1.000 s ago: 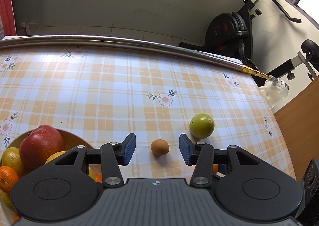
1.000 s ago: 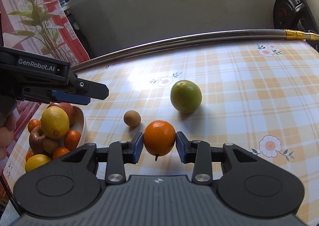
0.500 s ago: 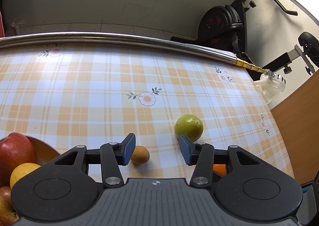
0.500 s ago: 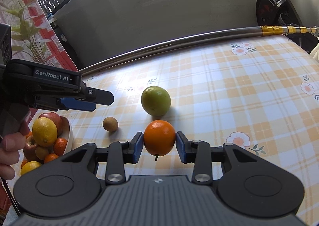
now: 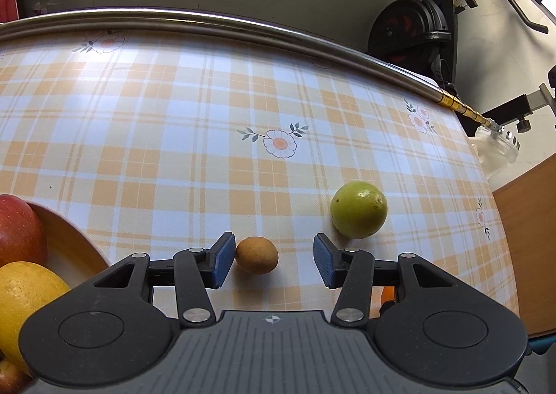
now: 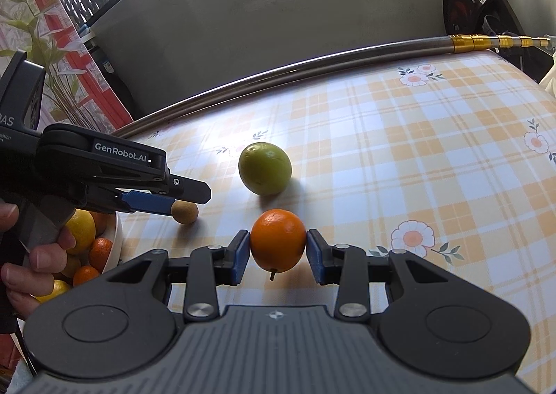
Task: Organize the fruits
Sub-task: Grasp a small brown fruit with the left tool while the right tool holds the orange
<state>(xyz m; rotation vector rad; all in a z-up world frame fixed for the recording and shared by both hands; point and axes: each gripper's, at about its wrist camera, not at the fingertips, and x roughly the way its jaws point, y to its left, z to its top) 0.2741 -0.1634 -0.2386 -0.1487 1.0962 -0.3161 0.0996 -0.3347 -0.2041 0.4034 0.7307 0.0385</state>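
A checked orange-and-white tablecloth (image 5: 173, 136) with daisy prints covers the table, a steel rail (image 5: 243, 25) runs along its far edge, and an exercise bike (image 5: 417, 29) stands behind. Compared with half a second ago, the left gripper (image 5: 271, 260) has shifted so the small brown fruit (image 5: 257, 255) now sits between its blue pads, close to the left-hand one rather than tucked against it. Its jaws are spread wide and grip nothing. The right gripper (image 6: 278, 253) is closed on the orange (image 6: 278, 239) (stem pointing down), both pads pressed to its sides, as before. The green fruit (image 5: 358, 209) rests on the cloth just beyond. The bowl (image 5: 73, 248) of apples and citrus sits at the left.
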